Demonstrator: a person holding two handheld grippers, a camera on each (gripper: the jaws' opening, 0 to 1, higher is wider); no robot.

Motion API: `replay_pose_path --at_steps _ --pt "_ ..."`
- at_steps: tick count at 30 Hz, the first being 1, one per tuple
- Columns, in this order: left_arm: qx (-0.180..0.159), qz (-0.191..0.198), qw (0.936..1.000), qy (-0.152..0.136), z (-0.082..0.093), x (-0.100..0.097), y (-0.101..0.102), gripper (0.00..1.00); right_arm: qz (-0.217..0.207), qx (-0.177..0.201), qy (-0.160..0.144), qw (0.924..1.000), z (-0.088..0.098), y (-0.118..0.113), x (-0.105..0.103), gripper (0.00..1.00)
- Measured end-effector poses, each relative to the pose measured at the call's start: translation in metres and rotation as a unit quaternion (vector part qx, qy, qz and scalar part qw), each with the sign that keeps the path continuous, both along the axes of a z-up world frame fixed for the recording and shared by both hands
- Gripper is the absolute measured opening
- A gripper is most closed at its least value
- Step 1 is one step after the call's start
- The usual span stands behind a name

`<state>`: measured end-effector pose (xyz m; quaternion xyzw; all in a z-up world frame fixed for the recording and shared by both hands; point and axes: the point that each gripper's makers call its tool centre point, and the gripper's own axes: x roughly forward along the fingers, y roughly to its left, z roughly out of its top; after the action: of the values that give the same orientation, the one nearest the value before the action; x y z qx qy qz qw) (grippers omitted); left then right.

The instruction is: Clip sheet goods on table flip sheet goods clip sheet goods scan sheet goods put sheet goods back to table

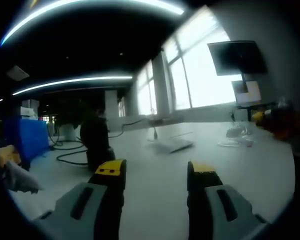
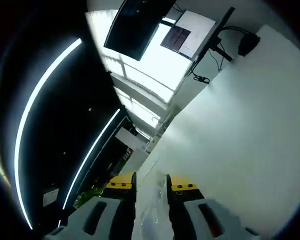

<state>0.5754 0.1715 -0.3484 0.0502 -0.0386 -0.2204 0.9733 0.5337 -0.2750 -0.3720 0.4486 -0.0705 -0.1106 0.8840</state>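
The left gripper point(image 1: 157, 175) hovered over the desk point(image 1: 250, 165), fingers wide and empty; the right gripper point(image 2: 151, 186) pinched a clear sheet point(image 2: 150, 210).

Left gripper view: a blurred yellow-and-dark object point(image 1: 276, 120) at the right edge of the frame is cut off and cannot be identified. Small items point(image 1: 235, 137) on the surface point(image 1: 155, 195) near it are too blurred to tell. A pale object point(image 1: 17, 177) at the left edge is partly cut off.

Right gripper view: the transparent sheet goods point(image 2: 151, 210) between the jaws of the right hand-held gripper point(image 2: 151, 192) are cut off at the bottom of the frame. Contact with the jaws cannot be determined. Text on the monitor point(image 2: 182, 34) in the upper centre is too small to read.
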Motion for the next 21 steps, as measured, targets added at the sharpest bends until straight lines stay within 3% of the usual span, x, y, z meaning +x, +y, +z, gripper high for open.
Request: replay_pose_path --at_steps 5,11,15,21 --pt "0.0 0.0 1.0 0.0 0.0 0.0 0.0 0.41 -0.007 -0.014 -0.003 0.9999 0.004 -0.004 -0.002 0.35" --pt "0.001 -0.001 1.0 0.0 0.0 0.0 0.0 0.41 -0.024 -0.071 -0.004 0.9972 0.015 -0.008 -0.005 0.45" --pt "0.001 -0.001 1.0 0.0 0.0 0.0 0.0 0.41 -0.009 -0.13 -0.015 0.9914 0.029 -0.003 -0.001 0.49" --pt "0.001 -0.002 1.0 0.0 0.0 -0.001 -0.001 0.41 0.04 -0.178 -0.045 0.9821 0.045 0.015 0.012 0.55"
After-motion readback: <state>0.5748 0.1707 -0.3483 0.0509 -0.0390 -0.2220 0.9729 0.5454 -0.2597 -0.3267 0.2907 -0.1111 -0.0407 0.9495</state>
